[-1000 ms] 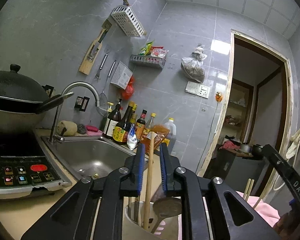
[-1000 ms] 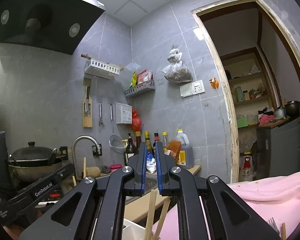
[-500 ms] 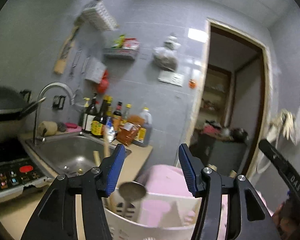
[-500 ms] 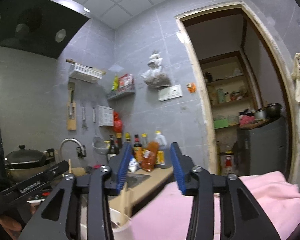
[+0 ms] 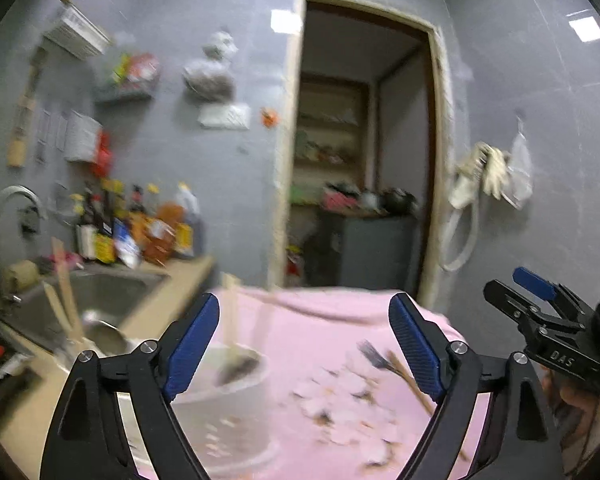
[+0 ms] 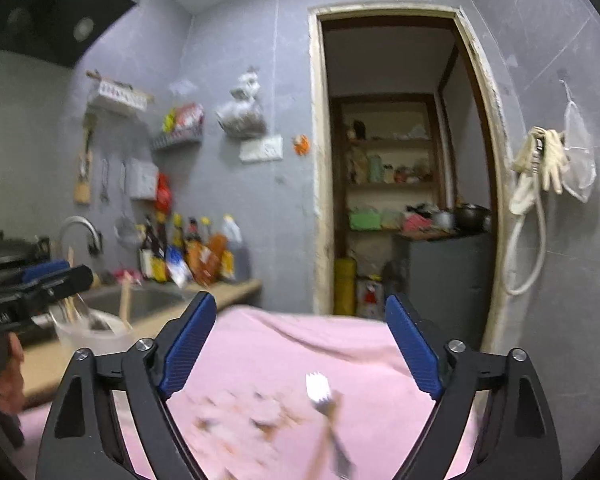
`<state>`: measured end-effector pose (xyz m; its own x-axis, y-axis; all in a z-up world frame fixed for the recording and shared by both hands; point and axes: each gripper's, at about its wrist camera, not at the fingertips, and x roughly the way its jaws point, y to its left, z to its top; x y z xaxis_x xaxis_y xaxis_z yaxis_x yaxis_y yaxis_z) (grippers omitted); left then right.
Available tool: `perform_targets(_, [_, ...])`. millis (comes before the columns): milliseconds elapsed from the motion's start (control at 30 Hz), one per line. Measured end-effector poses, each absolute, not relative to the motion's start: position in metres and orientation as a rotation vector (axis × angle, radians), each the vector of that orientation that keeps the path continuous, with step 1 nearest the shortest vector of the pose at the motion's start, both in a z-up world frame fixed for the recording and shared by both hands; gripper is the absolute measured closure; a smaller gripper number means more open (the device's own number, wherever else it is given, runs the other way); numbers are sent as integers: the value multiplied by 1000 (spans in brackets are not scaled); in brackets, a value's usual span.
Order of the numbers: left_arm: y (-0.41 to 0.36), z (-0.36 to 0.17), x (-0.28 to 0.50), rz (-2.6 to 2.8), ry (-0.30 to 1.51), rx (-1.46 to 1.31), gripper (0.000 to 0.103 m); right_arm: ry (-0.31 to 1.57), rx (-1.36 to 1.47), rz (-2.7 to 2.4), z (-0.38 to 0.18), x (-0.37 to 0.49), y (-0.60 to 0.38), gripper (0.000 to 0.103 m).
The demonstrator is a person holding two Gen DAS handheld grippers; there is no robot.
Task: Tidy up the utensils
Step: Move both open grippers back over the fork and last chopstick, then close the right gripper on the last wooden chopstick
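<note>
Lying on pink cloth — fork between wide-spread right gripper fingers, handle toward camera; left gripper also wide, empty — farther.

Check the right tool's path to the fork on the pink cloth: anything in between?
Nothing visible blocks it. The right tool is open, and the metal fork with a wooden handle lies bare on the pink cloth just below its fingers. Only blurred, flat pale patches lie beside the fork.
</note>
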<state>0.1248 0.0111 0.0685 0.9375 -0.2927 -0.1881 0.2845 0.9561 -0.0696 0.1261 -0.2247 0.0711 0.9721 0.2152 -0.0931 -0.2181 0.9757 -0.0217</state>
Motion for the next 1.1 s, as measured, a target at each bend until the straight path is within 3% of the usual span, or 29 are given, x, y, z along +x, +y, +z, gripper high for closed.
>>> perform_targets(133, [-21,53,145,-387,329,-26,20,171,-61,164,61,126,-254,12])
perform_targets(200, [-35,44,156,-419,386,-12,20,214,-67,149,55,128,-265,5])
perform_targets(467, [-69,-1,211,-386,662,-6,20,397,-33,146,26,141,-299,5])
perform_targets(533, [-70,-9,222,-339,707,-2,20,460,-33,159,18,147,-299,9])
perform_targets(600, [-69,-13,226,-327,717,7,20,519,-50,184,9,152,-294,23])
perform_targets(800, [-73,-26,225,-315,723,58,20,691,-78,293,-16,169,-270,49])
perform_targets(1100, [-76,-28,227,-323,745,58,20,870,-97,418,-40,179,-235,64])
